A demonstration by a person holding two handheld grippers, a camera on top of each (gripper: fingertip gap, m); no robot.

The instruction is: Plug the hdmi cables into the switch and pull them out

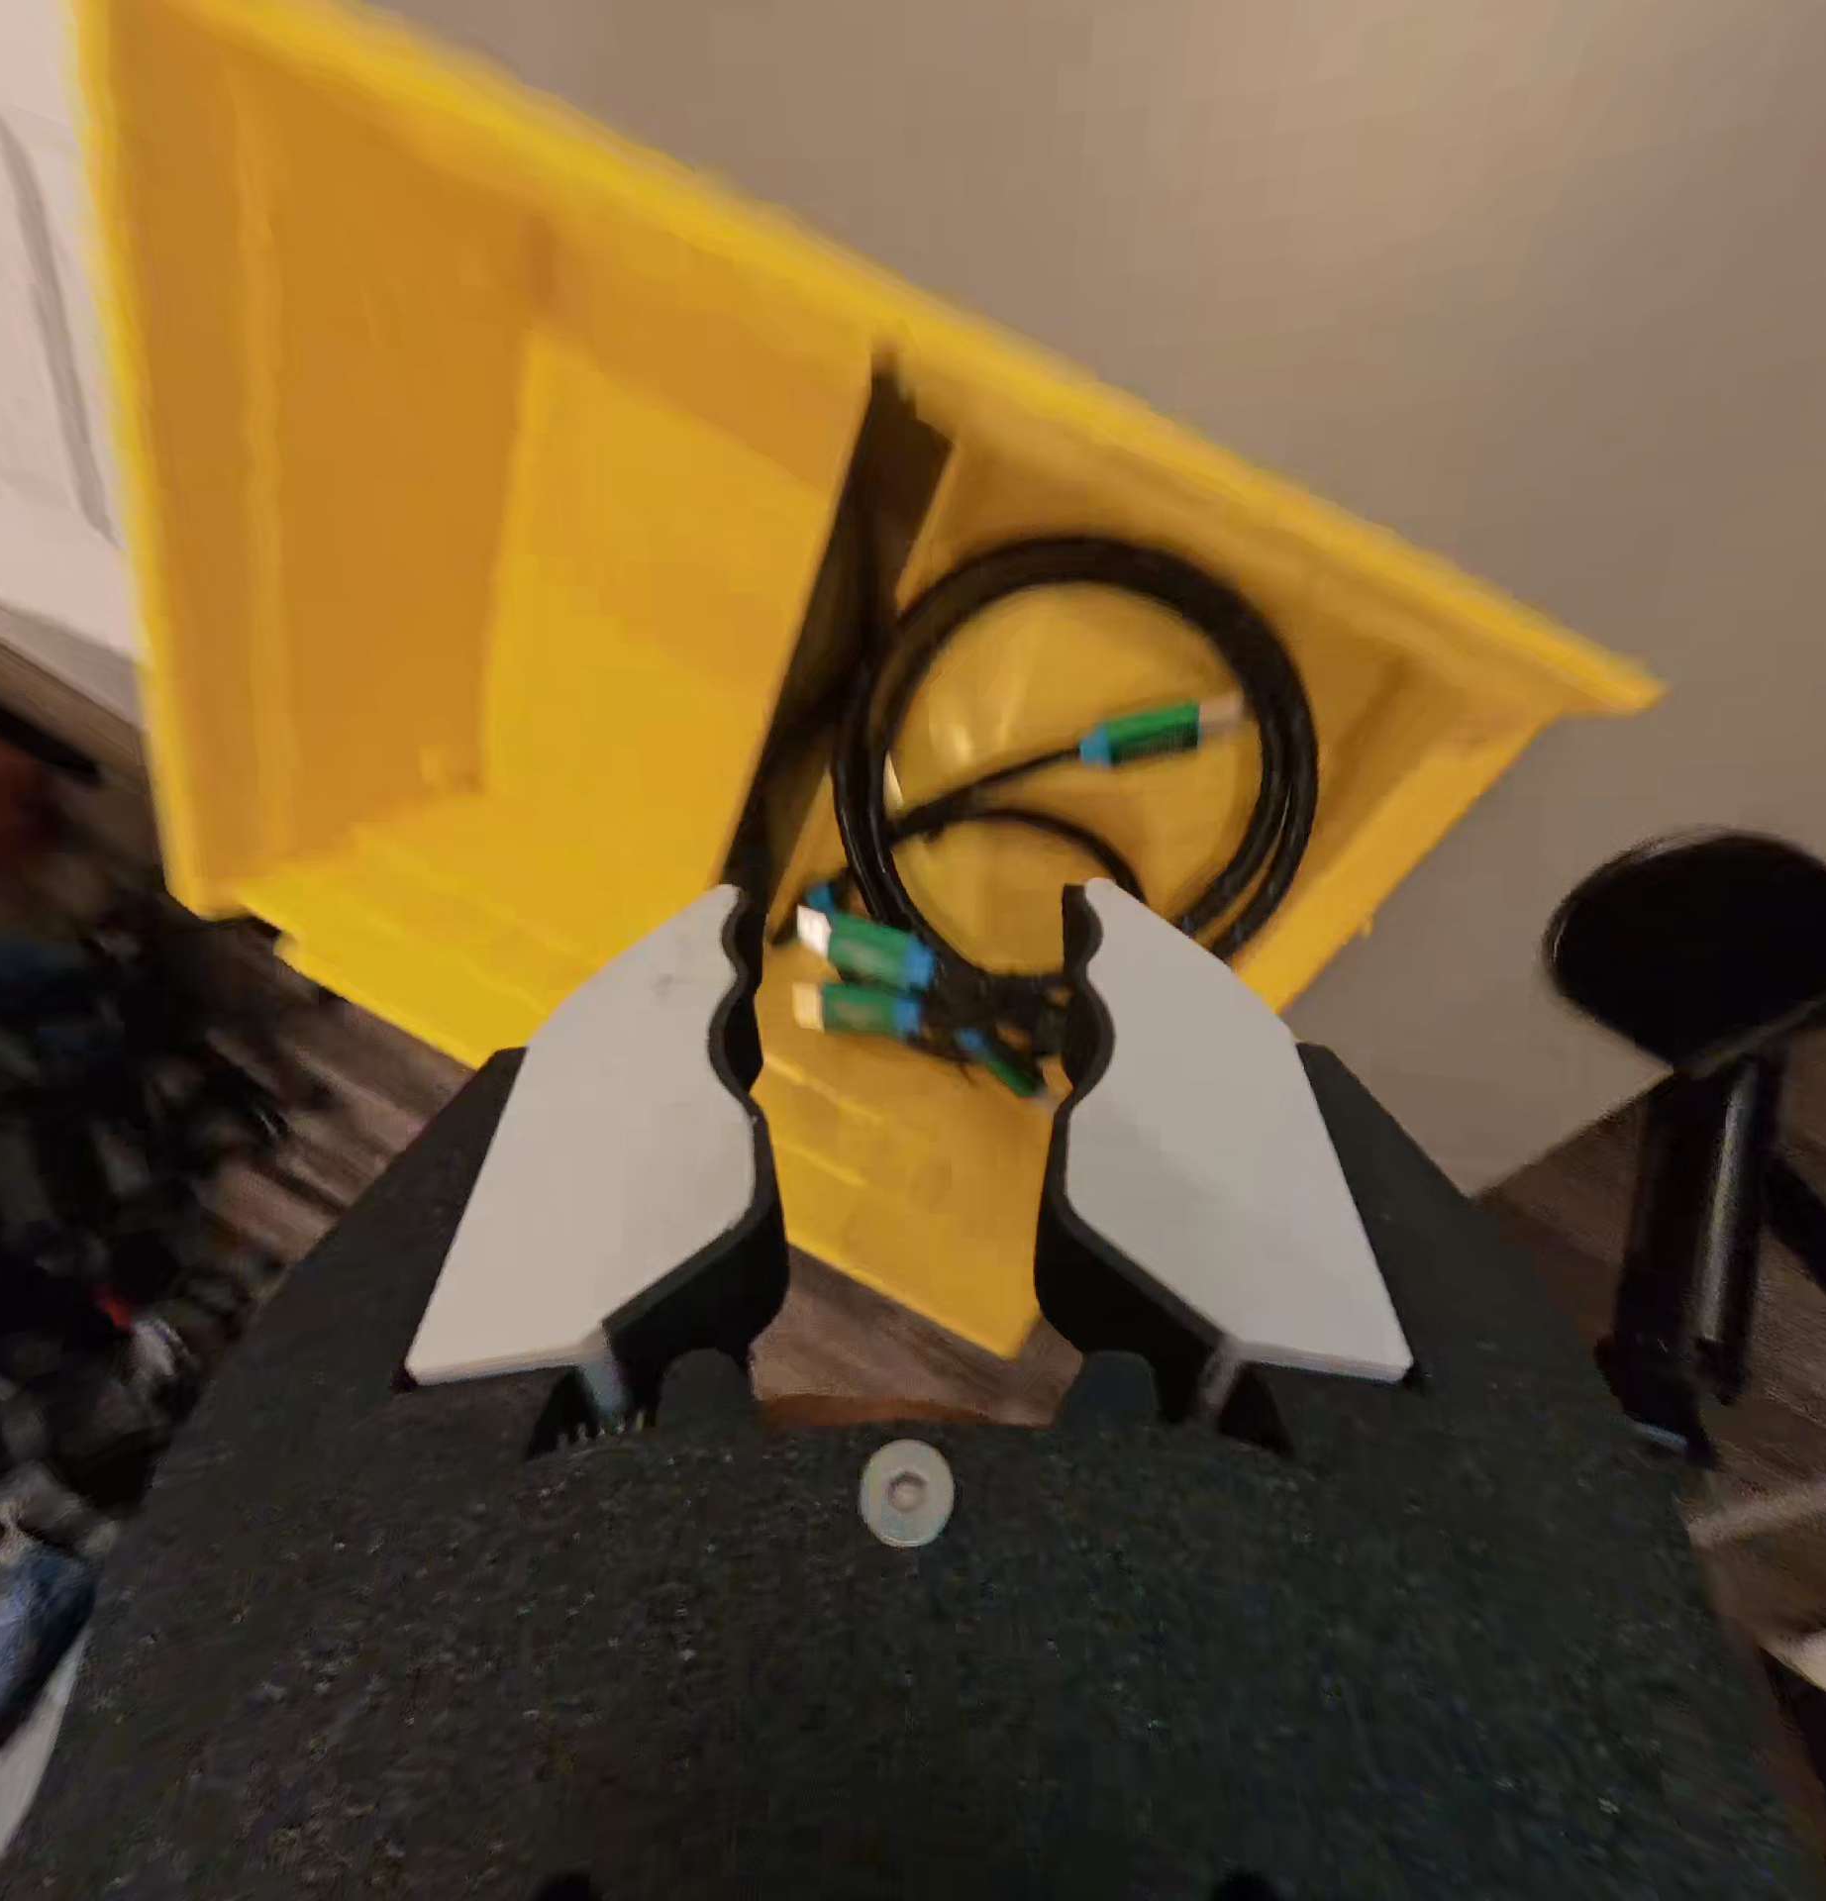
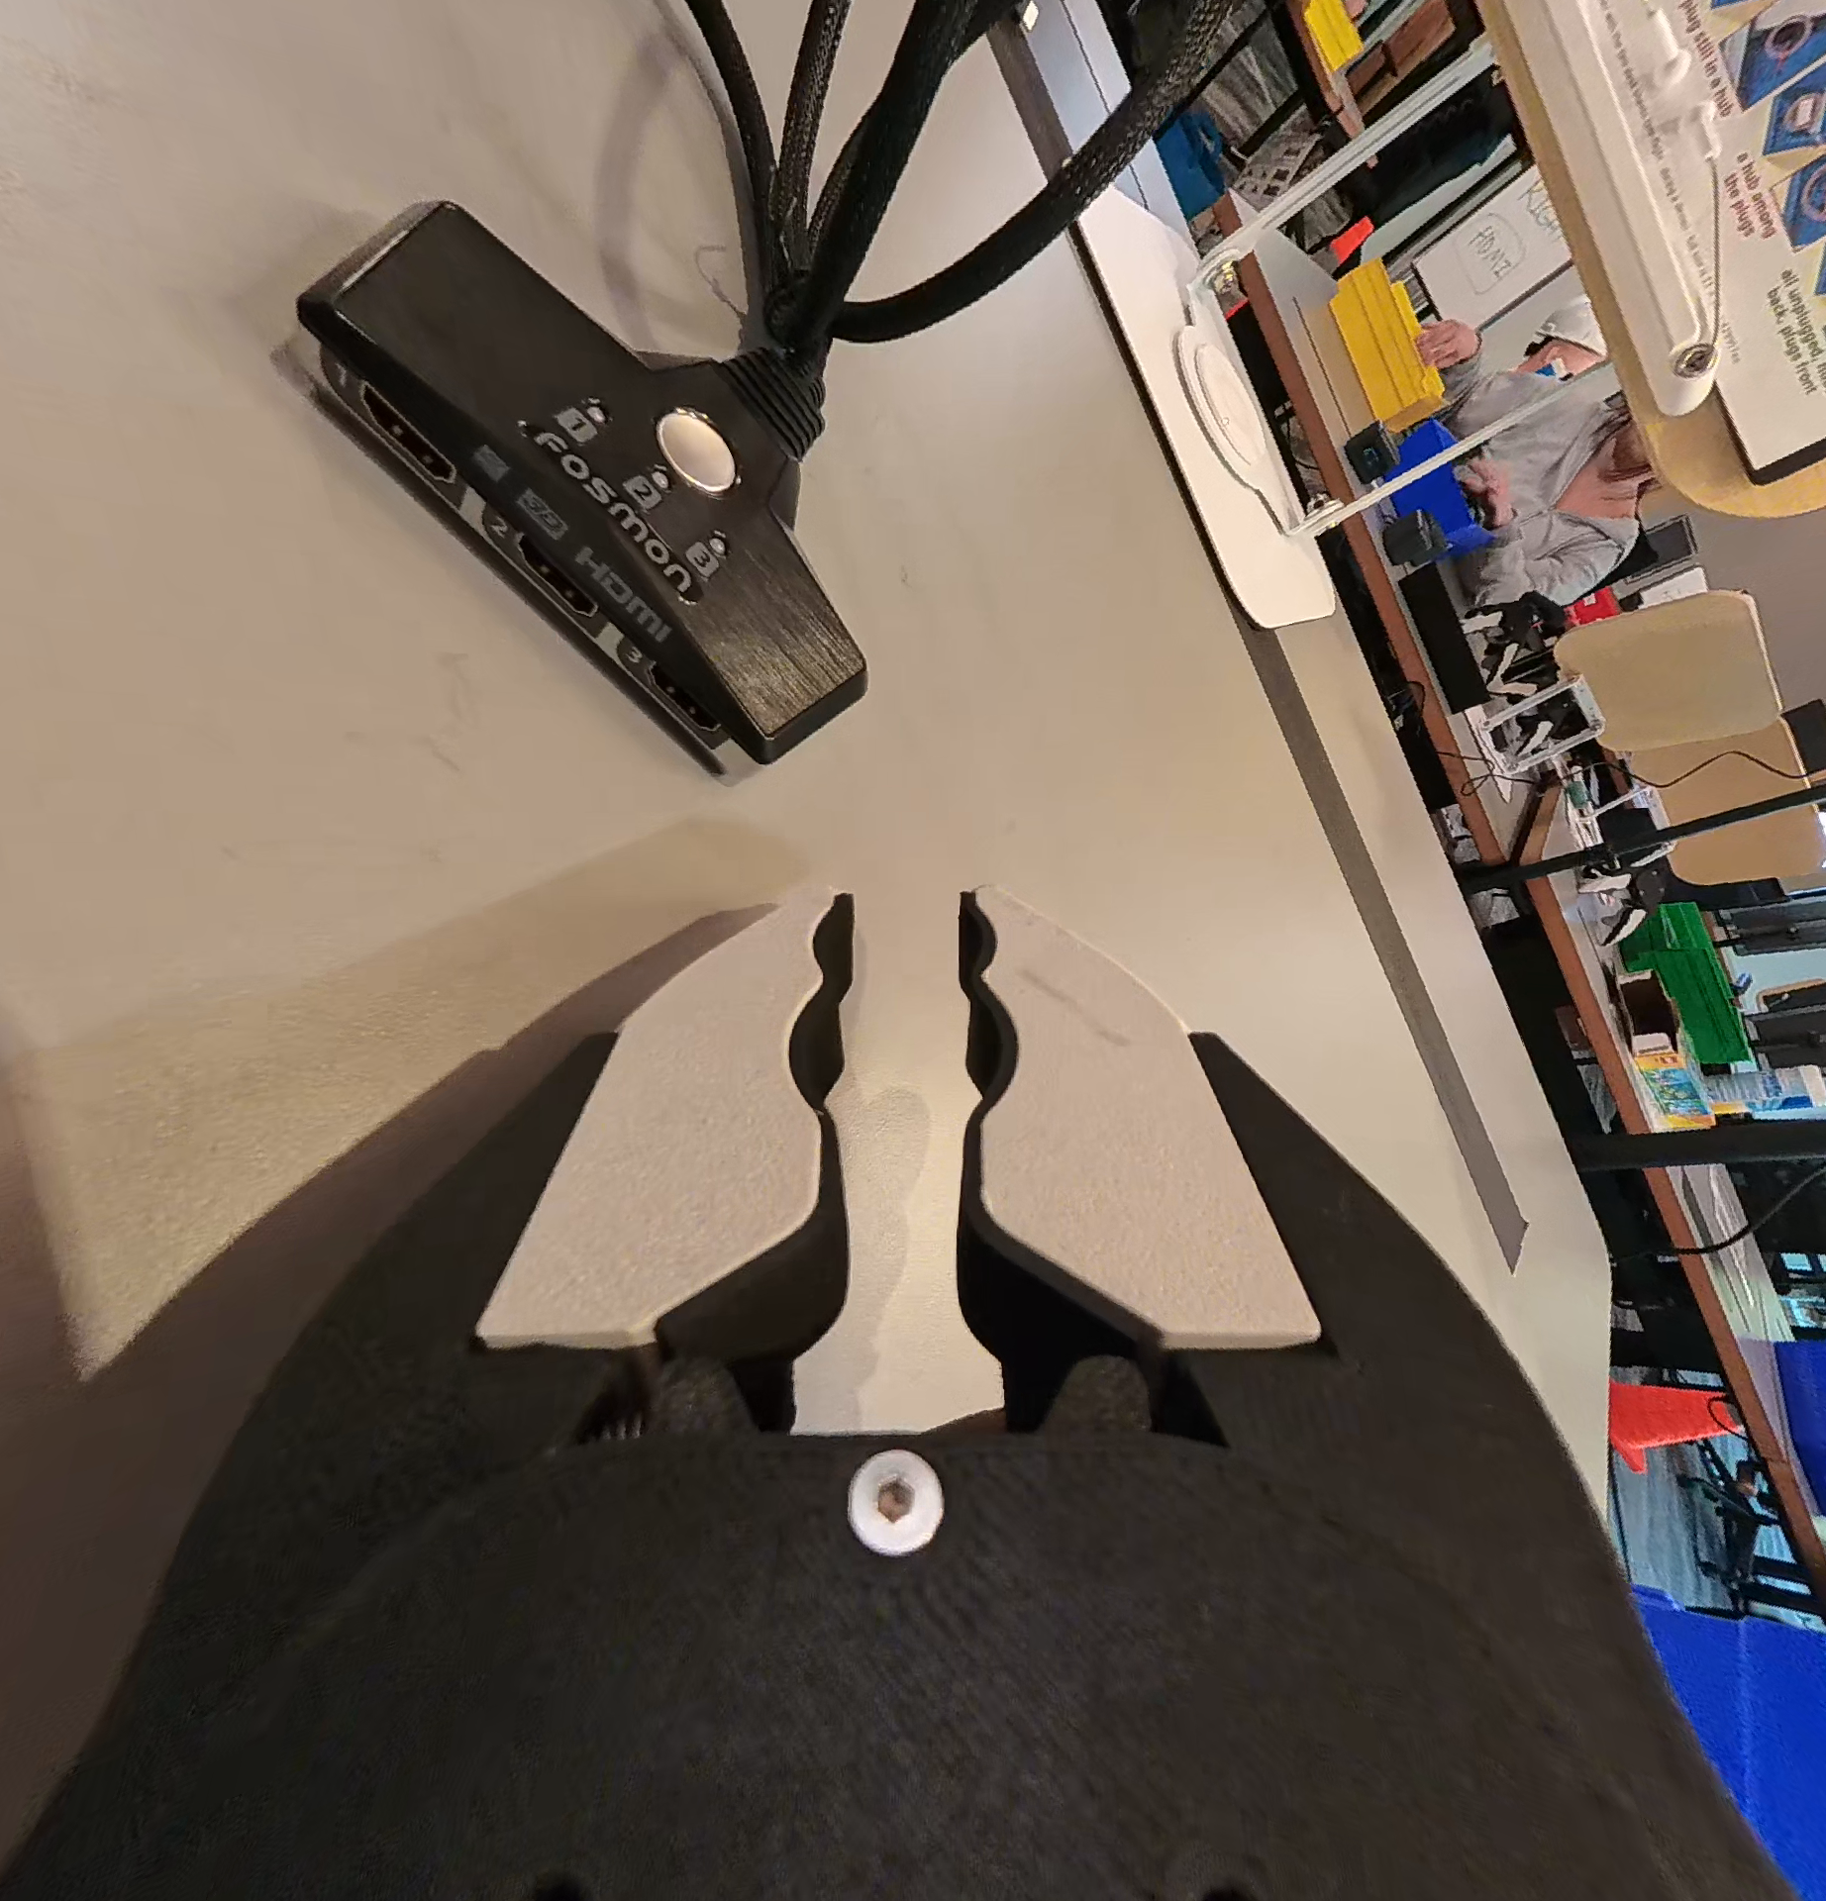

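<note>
My left gripper point(image 1: 909, 926) is open above a yellow bin point(image 1: 394, 576). Coiled black cables point(image 1: 1084, 741) with green and blue plugs point(image 1: 868, 952) lie in the bin's right compartment, behind a black divider point(image 1: 847, 617). The plugs show between my fingers but lie below them, apart from the pads. This view is blurred. My right gripper point(image 2: 907, 916) is open with a narrow gap and holds nothing, just over a white table point(image 2: 220, 720). A black switch box point(image 2: 580, 483) with three sockets on its side and a round silver button lies ahead to the left, its braided black cables point(image 2: 888, 185) running off the top.
A black stand point(image 1: 1711, 1080) is at the right of the left wrist view, dark clutter point(image 1: 65, 1080) at the left. In the right wrist view the table's edge point(image 2: 1351, 823) runs down the right, with a white stand base point(image 2: 1228, 411), shelves, coloured bins and a seated person beyond. Left tips to right tips: about 60 cm.
</note>
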